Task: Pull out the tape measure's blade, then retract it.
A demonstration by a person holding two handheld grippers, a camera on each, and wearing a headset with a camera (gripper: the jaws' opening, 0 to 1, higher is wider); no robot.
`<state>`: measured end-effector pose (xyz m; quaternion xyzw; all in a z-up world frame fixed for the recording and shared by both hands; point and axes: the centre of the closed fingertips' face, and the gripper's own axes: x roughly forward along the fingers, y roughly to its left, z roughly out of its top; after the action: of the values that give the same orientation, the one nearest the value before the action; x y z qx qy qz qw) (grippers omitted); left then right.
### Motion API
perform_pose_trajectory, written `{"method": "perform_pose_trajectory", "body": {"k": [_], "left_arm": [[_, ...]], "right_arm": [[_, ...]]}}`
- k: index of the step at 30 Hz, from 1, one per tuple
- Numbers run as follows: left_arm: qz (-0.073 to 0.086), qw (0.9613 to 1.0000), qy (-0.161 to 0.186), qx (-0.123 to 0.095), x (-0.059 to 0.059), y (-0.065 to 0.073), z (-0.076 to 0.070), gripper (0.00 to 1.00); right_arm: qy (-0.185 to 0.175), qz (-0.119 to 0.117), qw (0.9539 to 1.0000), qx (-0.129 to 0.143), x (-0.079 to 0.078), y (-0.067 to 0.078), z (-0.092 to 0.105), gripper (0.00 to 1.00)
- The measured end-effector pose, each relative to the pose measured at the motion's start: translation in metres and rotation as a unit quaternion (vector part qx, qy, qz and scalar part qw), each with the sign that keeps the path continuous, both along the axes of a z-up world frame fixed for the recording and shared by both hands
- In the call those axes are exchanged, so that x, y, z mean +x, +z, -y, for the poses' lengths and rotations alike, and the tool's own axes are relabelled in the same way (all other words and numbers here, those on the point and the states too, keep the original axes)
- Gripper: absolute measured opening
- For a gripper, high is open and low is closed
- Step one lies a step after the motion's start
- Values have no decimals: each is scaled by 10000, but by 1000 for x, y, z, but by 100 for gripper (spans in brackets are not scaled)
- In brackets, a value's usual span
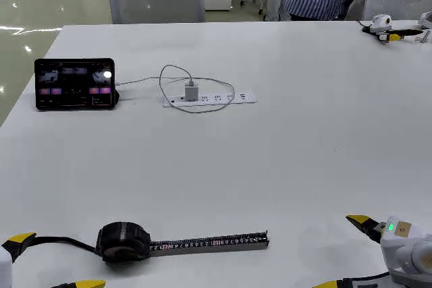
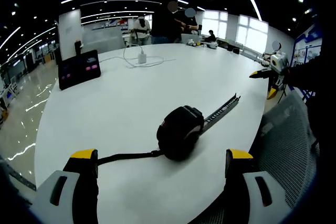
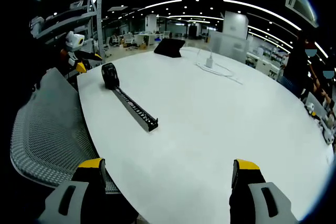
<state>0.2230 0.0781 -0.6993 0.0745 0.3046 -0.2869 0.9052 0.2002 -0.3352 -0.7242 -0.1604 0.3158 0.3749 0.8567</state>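
A black tape measure lies on the white table near its front edge. Its blade stretches out flat to the right, and a black wrist strap trails to the left. My left gripper is open just left of the case, its yellow tips on either side of the strap. In the left gripper view the tape measure sits just ahead of my open left gripper. My right gripper stands open and holds nothing, well right of the blade's end. The right gripper view has the blade ahead of the right gripper.
A tablet stands at the back left, beside a power strip with a charger and looped cable. Small devices lie at the far right corner. People stand beyond the table. A mesh chair sits at the near edge.
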Motion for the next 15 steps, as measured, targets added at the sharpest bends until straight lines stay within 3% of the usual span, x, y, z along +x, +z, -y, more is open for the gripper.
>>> {"method": "perform_pose_trajectory", "body": {"k": [6,8,12,15], "left_arm": [[11,9999,-122,-33,3,7,19,99],[-73,9999,-111,51,3,5,23,99],[-59,9998,-113,147,5,5,30,99],[-136,9999,-89,48,4,4,38,99]], "right_arm": [[110,-22,9999,-46,5,3,-5,99],[188,-59,9997,-106,6,1,-7,99],[333,-120,9992,-193,6,-1,-12,99],[482,-138,9983,-295,7,-2,-15,99]]}}
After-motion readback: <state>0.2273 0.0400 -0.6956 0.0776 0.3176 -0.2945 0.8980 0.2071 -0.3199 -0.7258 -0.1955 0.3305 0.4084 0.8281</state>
